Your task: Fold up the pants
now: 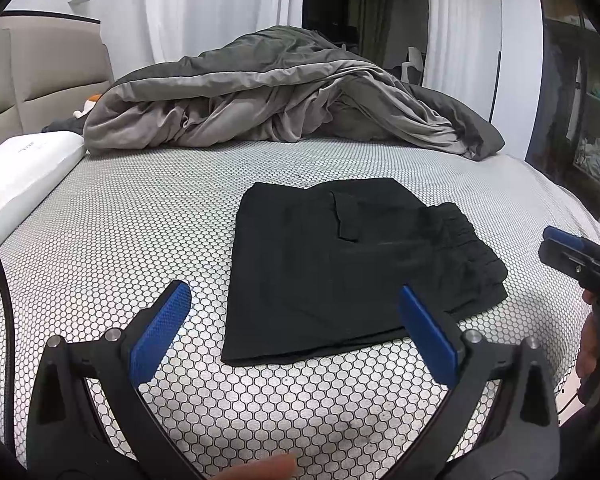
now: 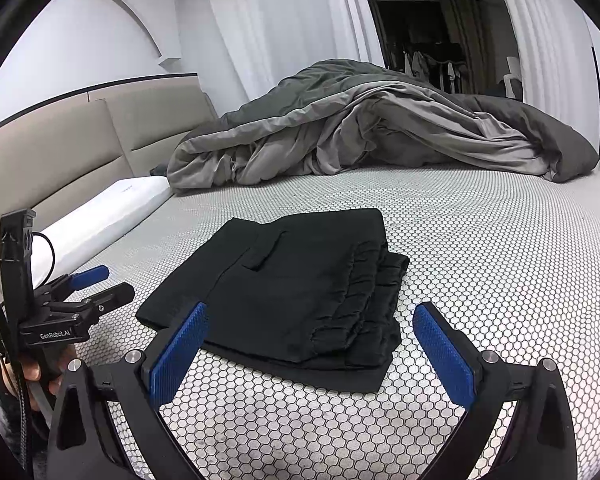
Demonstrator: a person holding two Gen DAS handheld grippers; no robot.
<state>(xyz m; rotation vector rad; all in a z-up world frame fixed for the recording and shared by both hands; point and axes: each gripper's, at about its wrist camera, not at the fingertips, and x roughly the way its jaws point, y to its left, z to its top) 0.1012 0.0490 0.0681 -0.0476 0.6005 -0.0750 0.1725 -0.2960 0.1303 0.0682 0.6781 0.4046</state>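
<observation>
The black fabric pants (image 2: 292, 292) lie folded into a compact rectangle on the honeycomb-patterned bed (image 2: 480, 240); folding looks essentially finished. My left claw (image 1: 296, 320) and right claw (image 2: 310, 344) hover wide open, empty, just short of it.

A bed (image 1: 140, 240) covered by a sheet printed with small white hexagons outlined in black is seen in both views. Black pants (image 1: 340, 264), folded into a compact rectangle with the gathered waistband on the right, are laid flat near the middle of the near part. A crumpled grey duvet (image 1: 284, 100) is heaped across the far side. A long white pillow (image 1: 28, 172) is placed along the left edge, against a beige padded headboard (image 2: 60, 152).
</observation>
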